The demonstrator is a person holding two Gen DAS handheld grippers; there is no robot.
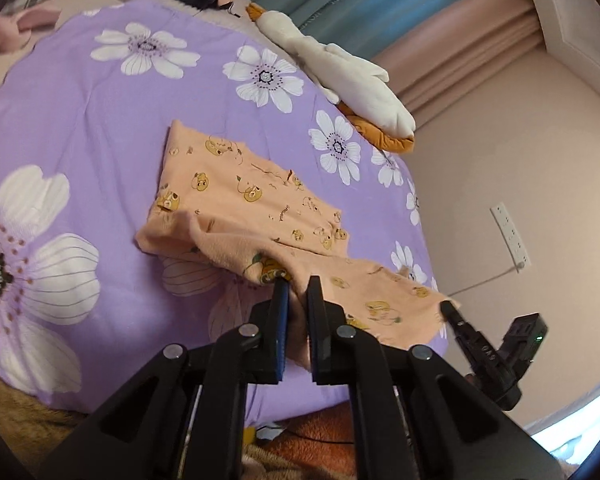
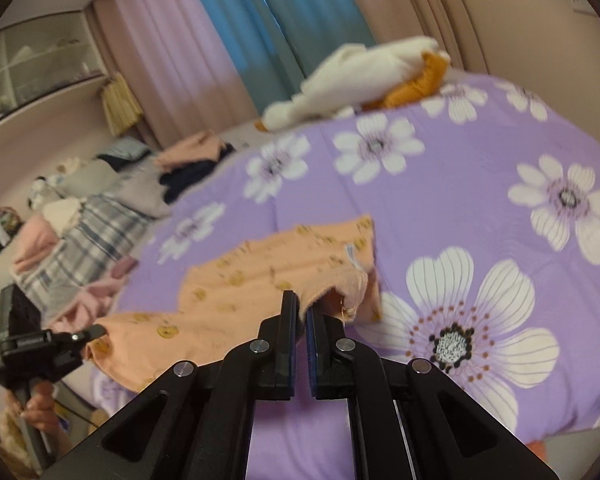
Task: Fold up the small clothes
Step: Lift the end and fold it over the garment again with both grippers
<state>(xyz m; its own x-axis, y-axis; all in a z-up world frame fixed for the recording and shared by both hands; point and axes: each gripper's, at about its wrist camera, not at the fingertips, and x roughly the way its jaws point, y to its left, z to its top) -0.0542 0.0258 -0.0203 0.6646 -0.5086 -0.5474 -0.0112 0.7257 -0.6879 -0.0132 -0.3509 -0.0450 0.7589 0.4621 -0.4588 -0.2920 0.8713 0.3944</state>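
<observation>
Two grippers, left gripper (image 1: 298, 284) and right gripper (image 2: 302, 302), each pinch the near edge of one peach garment (image 1: 244, 196) lying on the purple floral bedspread (image 1: 80, 120). One plush goose (image 1: 340, 68) lies far right. Only the right wrist view shows a hand (image 2: 40, 404) and plaid bedding (image 2: 88, 236) at left.

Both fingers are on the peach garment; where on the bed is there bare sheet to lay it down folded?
Bare purple sheet lies between the peach garment and the pillows, and more by the big flower. The plush duck crowds the far edge; the clothes pile crowds the head.
</observation>
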